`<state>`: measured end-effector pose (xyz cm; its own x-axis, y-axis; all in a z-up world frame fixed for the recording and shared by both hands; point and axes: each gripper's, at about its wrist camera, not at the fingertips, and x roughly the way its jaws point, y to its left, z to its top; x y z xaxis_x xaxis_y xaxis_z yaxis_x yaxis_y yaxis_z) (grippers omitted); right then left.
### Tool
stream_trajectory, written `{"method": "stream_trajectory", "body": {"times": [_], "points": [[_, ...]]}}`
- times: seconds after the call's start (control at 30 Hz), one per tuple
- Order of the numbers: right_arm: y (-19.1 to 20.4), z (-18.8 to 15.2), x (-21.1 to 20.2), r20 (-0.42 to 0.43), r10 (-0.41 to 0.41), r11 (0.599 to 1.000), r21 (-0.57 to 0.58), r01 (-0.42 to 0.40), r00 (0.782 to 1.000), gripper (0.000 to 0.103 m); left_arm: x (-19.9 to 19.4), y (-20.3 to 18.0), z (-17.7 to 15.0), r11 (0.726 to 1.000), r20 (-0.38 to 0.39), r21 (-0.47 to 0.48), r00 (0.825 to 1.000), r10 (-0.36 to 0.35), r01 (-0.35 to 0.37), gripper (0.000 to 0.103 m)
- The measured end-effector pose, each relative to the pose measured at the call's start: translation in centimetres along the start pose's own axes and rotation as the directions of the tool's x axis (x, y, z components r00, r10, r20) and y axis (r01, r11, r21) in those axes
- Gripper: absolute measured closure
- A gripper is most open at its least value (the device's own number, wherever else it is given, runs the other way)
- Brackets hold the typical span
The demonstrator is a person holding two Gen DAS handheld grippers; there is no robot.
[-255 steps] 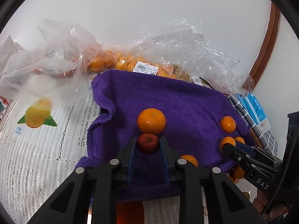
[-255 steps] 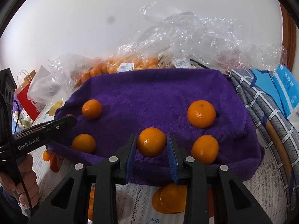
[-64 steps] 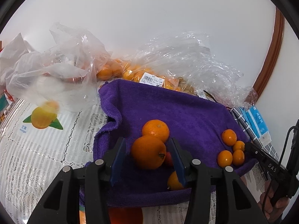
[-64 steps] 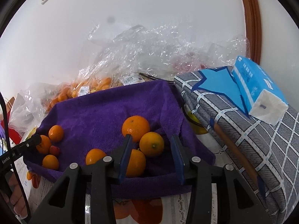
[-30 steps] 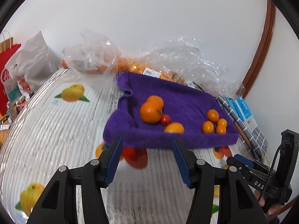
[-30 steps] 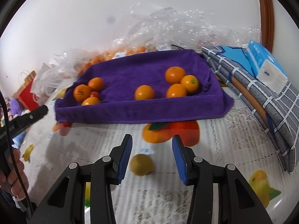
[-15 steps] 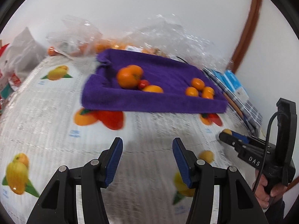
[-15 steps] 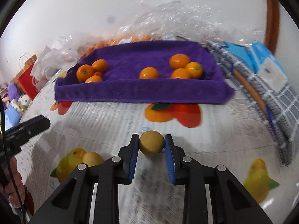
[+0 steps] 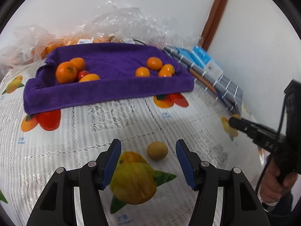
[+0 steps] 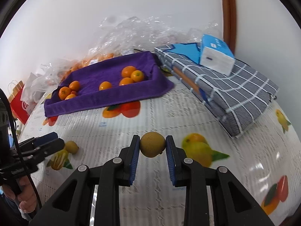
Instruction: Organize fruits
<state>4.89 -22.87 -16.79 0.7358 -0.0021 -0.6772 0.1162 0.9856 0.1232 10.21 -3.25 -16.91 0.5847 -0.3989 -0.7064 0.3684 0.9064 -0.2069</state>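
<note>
My right tool (image 10: 152,146) is clamped on a small tan-brown round fruit (image 10: 152,144), its blue pads pressing the fruit's sides at nine and three o'clock, and the fruit rides clear above the worktop (image 10: 169,113). My left tool (image 9: 147,163) holds nothing; its jaws are opening, with a second brown fruit (image 9: 157,150) lying on the worktop between the tips and touching neither pad. From here I judge these fruits light and fairly firm, with a dull, slightly rough skin that should not slip much, but thin enough to bruise or split under a hard squeeze. Being round, the loose one will roll if nudged by one pad first, so I would straddle it evenly and close across its widest part, low enough that it cannot pop upward. The purple towel tray (image 9: 116,90) sits at twelve o'clock from my left tool, carrying oranges (image 9: 67,72) at its left end and smaller ones (image 9: 154,63) at its right.
</note>
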Motion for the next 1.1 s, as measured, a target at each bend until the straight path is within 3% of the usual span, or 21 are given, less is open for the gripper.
{"method": "stream_trajectory", "body": {"times": [0.13, 0.37, 0.63, 0.9, 1.1], "points": [[0.1, -0.4, 0.3, -0.004, 0.0, 1.0, 0.006, 0.0, 1.0, 0.075, 1.0, -0.1, -0.1, 1.0, -0.035, 0.001, 0.999, 0.021, -0.021, 0.079], [1.0, -0.9, 0.2, -0.005, 0.011, 1.0, -0.011, -0.012, 1.0, 0.075, 0.3, 1.1, 0.0, 0.998, 0.002, -0.065, 1.0, -0.001, 0.001, 0.079], [1.8, -0.2, 0.0, 0.011, 0.027, 1.0, -0.004, -0.027, 1.0, 0.075, -1.6, 2.9, 0.9, 0.992, 0.059, -0.113, 0.997, 0.058, -0.051, 0.079], [3.1, 2.9, 0.0, 0.057, 0.03, 0.999, -0.026, -0.028, 0.998, 0.075, -4.2, 5.8, 4.6, 0.985, 0.162, -0.156, 0.981, 0.104, -0.078, 0.079], [4.2, 6.0, 1.4, 0.091, 0.033, 0.999, -0.023, -0.031, 0.995, 0.075, -4.5, 8.3, 7.7, 0.977, 0.187, -0.192, 0.973, 0.133, -0.096, 0.079]]}}
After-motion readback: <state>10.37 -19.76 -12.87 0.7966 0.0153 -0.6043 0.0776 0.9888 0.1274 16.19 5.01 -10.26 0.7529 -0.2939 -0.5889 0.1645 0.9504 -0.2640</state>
